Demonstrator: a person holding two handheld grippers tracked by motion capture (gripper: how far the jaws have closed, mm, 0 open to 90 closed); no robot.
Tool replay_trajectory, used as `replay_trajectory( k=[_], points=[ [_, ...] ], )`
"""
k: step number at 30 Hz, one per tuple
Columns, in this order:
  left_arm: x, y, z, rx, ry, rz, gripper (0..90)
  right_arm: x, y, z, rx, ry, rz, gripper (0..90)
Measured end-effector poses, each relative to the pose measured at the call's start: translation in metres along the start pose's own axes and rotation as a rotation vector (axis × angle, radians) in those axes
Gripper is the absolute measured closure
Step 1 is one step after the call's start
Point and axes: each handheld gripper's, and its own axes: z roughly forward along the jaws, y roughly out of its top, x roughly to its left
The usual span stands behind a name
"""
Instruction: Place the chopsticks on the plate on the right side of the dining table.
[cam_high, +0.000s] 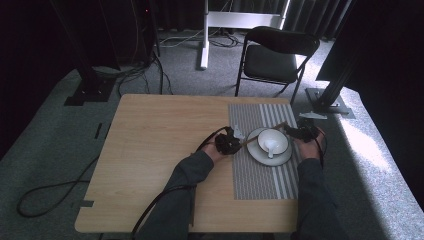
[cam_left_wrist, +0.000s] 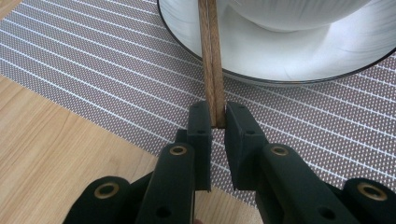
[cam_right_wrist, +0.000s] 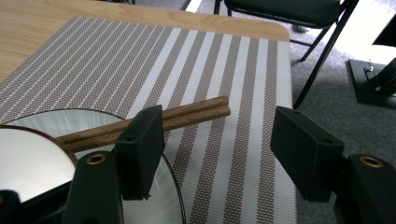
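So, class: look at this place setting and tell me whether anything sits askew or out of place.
The chopsticks look misplaced: they lie slanted across the plate rim beside the bowl, not flat on the striped mat. The left tool is shut on one end; the right tool stands open by the other. Nothing spilled.

Left hand-held gripper (cam_high: 233, 141): carried on a sleeved forearm, pointed toward the right hand-held gripper (cam_high: 295, 131), jaws pinched nearly together, fingertips (cam_left_wrist: 201, 116) almost meeting. Right hand-held gripper: forearm upright along the side, jaws spread wide, fingertips (cam_right_wrist: 142, 135) well apart.
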Motion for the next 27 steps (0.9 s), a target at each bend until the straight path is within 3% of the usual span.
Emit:
replay_trajectory(
  k=[8,13,18,23,27],
  points=[
    [0.001,-0.001,0.0,-0.004,-0.007,-0.009,77.7,0.003,0.001,0.012,0.025,0.019,0.024,32.2],
    [0.0,-0.003,0.0,-0.011,-0.009,-0.017,75.0,0.005,0.009,0.014,0.03,0.015,0.012,31.5],
    [0.001,-0.006,-0.002,-0.051,0.006,-0.056,72.1,0.005,0.017,0.016,0.03,0.023,0.037,31.1],
    [0.0,-0.007,-0.002,-0.059,0.006,-0.065,70.0,0.006,0.024,0.022,0.055,0.019,0.036,29.8],
    [-0.001,-0.008,-0.002,-0.069,0.006,-0.073,68.7,0.007,0.025,0.027,0.065,0.023,0.066,28.2]
  ],
)
